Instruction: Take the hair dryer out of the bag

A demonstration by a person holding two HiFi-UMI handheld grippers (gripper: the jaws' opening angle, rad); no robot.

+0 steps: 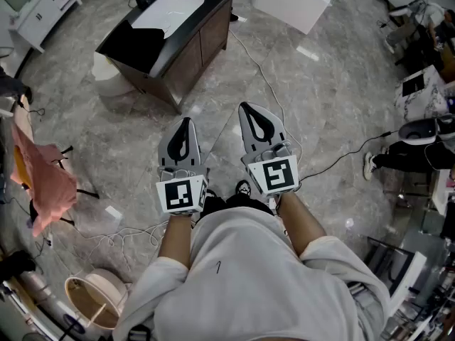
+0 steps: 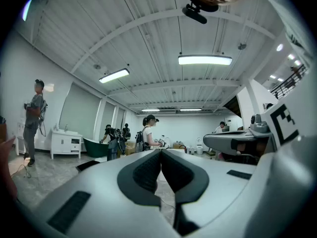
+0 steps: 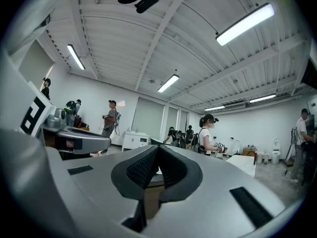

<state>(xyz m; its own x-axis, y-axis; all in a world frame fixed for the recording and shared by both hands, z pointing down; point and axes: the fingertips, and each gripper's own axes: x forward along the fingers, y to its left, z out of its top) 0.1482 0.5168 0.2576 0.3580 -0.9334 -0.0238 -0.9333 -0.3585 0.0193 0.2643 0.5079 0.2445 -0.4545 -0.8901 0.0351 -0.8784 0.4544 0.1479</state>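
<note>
Pink cloth (image 1: 43, 180): one, hanging at the far left.
Dark cabinet (image 1: 167, 38): one, up ahead.
Left gripper (image 1: 186, 123): one, jaws squeezed together, holding nothing.
Right gripper (image 1: 247, 109): one, jaws together, holding nothing.
Hair dryer, bag: cannot tell where; perhaps too small to see.

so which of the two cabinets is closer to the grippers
The dark brown cabinet with the white basin top, just ahead of the left gripper. The white cabinet sits far off at the head view's top left corner.
</note>
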